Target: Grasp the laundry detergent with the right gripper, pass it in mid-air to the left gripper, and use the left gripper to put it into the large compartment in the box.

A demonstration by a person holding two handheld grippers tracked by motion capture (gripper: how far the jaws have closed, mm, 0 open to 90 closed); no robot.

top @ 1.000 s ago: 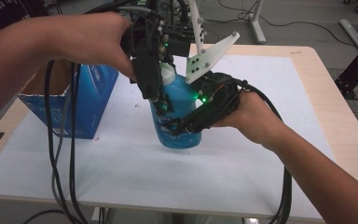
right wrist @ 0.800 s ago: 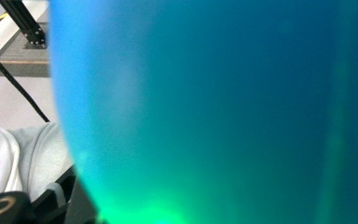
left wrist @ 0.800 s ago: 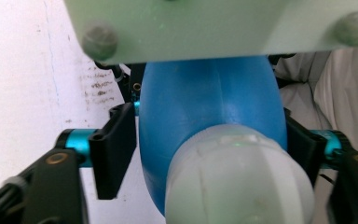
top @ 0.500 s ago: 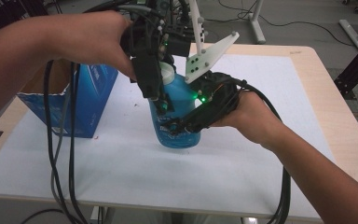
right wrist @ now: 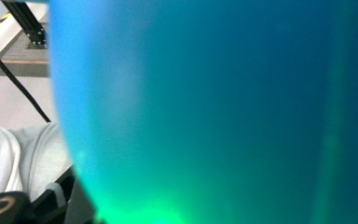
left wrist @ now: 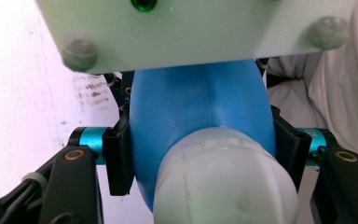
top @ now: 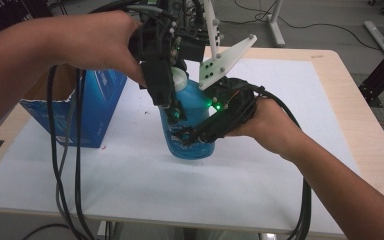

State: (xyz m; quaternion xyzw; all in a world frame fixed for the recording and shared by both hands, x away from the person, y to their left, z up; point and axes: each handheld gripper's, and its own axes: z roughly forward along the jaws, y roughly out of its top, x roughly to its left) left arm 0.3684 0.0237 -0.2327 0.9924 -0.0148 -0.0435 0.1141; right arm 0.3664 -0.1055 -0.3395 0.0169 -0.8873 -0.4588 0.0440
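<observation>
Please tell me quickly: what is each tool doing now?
Left tool: just closed on the blue bottle, near its cap.
Right tool: closed on the bottle's body.

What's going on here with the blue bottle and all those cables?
A person holds a gripper in each hand over a white-topped table. The right gripper clamps the body of a blue bottle. The left gripper has just closed its jaws on the bottle's neck, below the white cap. A blue box stands alongside.

blue box [top: 97, 107] open-topped, left on table | white mat [top: 260, 165] covers wooden table [top: 352, 125]
</observation>
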